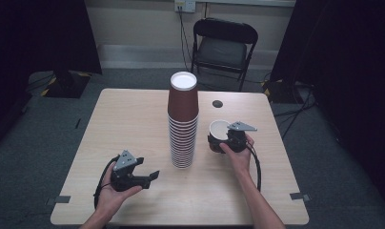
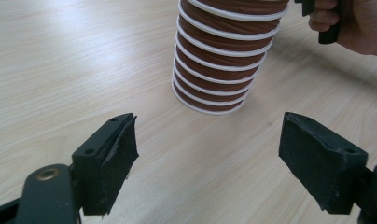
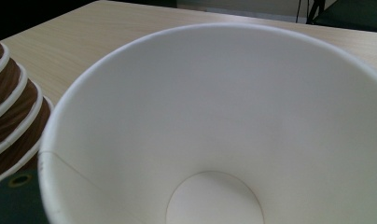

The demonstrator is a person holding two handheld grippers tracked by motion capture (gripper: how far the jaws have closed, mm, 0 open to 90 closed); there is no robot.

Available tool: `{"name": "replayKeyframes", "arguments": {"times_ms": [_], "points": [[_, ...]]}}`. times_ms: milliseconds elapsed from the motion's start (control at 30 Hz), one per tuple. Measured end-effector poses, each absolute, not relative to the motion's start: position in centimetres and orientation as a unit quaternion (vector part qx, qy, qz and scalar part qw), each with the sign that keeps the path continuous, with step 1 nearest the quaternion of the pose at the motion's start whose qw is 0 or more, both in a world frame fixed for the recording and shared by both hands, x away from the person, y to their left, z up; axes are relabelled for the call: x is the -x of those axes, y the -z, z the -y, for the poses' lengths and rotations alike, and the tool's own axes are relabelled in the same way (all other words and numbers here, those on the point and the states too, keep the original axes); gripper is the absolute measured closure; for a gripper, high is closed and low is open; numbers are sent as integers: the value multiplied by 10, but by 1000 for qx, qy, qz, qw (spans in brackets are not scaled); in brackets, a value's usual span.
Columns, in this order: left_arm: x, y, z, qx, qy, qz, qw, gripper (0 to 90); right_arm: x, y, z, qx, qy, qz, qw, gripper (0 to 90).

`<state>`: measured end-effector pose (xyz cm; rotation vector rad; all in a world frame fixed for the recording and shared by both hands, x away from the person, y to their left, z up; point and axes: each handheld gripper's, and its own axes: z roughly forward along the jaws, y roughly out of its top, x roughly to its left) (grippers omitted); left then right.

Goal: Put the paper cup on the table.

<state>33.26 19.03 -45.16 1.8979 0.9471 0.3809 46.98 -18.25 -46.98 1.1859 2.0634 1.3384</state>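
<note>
One table (image 1: pixel 133 124), light wood, with one dark round spot (image 1: pixel 217 103) near its far edge. One tall stack of cups (image 1: pixel 183 119) stands mid-table, brown outside with white rims, upside down. The rims are too tightly packed in the high view to count reliably; about ten rims show on the stack (image 2: pixel 224 51) in the left gripper view, where its top is cut off by the frame.

One single cup (image 1: pixel 218 130) sits apart, right of the stack, mouth up and tilted, at the right gripper (image 1: pixel 227 141). Right hand (image 1: pixel 238 152) wraps the gripper body. In the right gripper view the cup's white inside (image 3: pixel 224 126) blocks the jaws, so whether they clamp the cup cannot be told.

Left gripper (image 1: pixel 152 175) lies in the left hand (image 1: pixel 115 191) near the table's front, left of the stack, well apart from it. Its jaws stand wide apart with bare table between them; left gripper (image 2: pixel 207 158) holds nothing.

One folding chair (image 1: pixel 223 47) behind the table. Room edges are dark, detail lost.
</note>
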Motion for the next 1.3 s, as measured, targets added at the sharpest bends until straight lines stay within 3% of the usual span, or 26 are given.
{"name": "replayKeyframes", "arguments": {"times_ms": [1300], "points": [[-337, 452, -193, -772, -157, -396, 472, 181, -453, 485, 196, -453, -421, -769, 164, 128]]}}
